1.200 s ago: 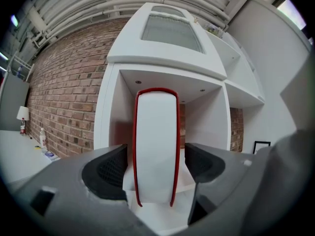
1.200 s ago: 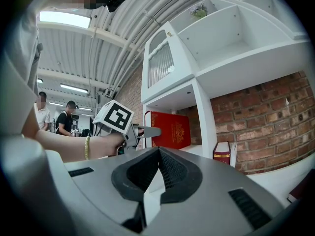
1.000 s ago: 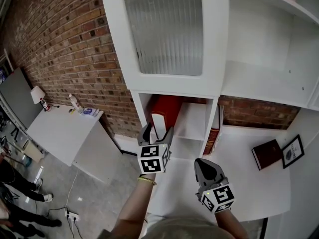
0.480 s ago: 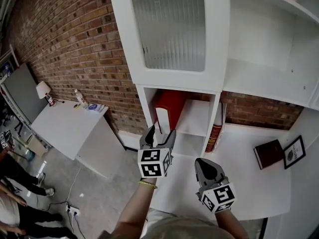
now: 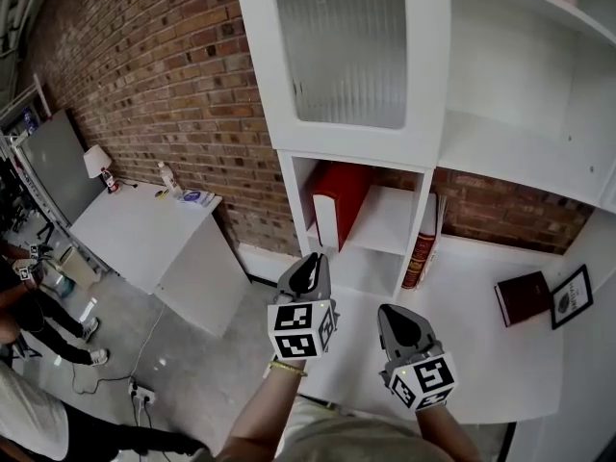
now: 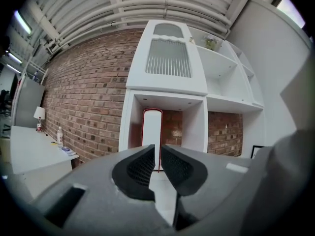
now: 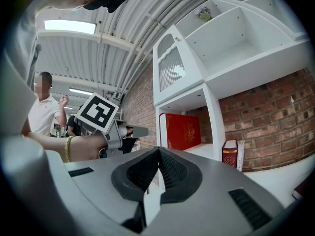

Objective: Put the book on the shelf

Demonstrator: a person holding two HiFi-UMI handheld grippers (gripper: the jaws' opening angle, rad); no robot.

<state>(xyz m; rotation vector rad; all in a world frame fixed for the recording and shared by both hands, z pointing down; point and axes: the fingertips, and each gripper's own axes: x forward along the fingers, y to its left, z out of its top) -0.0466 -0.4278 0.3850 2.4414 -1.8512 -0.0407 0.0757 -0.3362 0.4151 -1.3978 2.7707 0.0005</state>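
Observation:
A large red book (image 5: 342, 200) stands upright in the low open compartment of the white shelf unit (image 5: 385, 221); it also shows in the left gripper view (image 6: 151, 136) and the right gripper view (image 7: 184, 131). My left gripper (image 5: 310, 263) hovers just in front of and below that compartment. Its jaws are closing, with only a narrow slit left between the pads (image 6: 142, 163) and nothing in it (image 6: 158, 149). My right gripper (image 5: 393, 316) hangs to the right over the white desk top, shut and empty (image 7: 158, 151).
A second red book (image 5: 423, 248) leans against the compartment's right wall. A dark book (image 5: 520, 296) and a framed picture (image 5: 572, 295) lie on the desk top (image 5: 462, 354). A white table (image 5: 144, 234) with bottles stands left by the brick wall. People stand at lower left.
The left gripper has drawn back and down from the red book, which stays in the compartment, and its jaws have gone from wide apart to nearly together. The right gripper has barely moved.

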